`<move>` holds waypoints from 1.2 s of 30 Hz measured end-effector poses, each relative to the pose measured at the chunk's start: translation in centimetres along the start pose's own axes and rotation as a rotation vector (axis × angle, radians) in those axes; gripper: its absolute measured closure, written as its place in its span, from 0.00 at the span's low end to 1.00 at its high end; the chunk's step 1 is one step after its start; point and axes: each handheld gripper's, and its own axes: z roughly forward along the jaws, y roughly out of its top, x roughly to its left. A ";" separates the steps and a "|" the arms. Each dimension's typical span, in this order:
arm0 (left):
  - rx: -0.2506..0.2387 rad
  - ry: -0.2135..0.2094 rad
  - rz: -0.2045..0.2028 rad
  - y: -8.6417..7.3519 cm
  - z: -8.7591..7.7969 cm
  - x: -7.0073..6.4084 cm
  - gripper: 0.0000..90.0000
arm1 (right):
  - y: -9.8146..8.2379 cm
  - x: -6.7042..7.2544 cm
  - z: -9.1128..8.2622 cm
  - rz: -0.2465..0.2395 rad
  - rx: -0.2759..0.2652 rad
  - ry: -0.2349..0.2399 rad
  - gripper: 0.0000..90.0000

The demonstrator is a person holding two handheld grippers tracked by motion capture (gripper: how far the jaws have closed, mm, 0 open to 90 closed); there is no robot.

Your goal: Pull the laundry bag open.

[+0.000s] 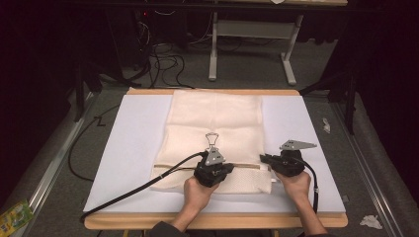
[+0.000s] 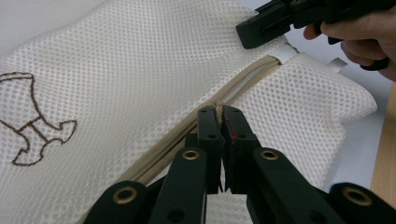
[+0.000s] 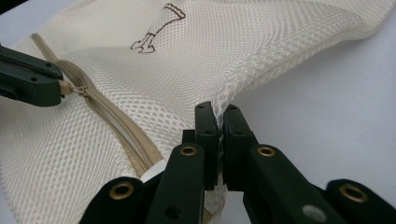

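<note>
White tabletop (image 1: 133, 148), mesh bag (image 1: 213, 123) flat at centre. Left claw (image 2: 219, 112) clamped on zipper pull (image 2: 218, 110), right claw (image 3: 218, 116) pinching bag's edge by the zipper (image 3: 112, 121) end. Keep edge taut, drag pull straight along.

Mesh bag (image 1: 215, 123): on the table (image 1: 296, 123), centred
Zip (image 2: 243, 81): across the bag's near end
Left gripper (image 1: 213, 170): on zip
Right gripper (image 1: 269, 160): bag's right edge
</note>
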 end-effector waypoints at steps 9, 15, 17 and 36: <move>-0.013 0.014 -0.011 -0.2 -1.0 0.7 0.97 | 0.1 0.0 0.1 0.007 -0.003 0.003 0.98; -0.015 0.023 -0.013 -0.4 -1.4 0.9 0.97 | 0.1 -0.1 0.1 0.009 -0.001 -0.001 0.98; -0.017 0.026 -0.021 -0.5 -1.6 1.2 0.97 | 0.0 -0.2 0.2 0.013 -0.001 -0.001 0.98; -0.036 0.054 -0.046 -1.3 -3.2 2.2 0.97 | 0.5 -0.3 0.4 0.010 0.004 -0.013 0.98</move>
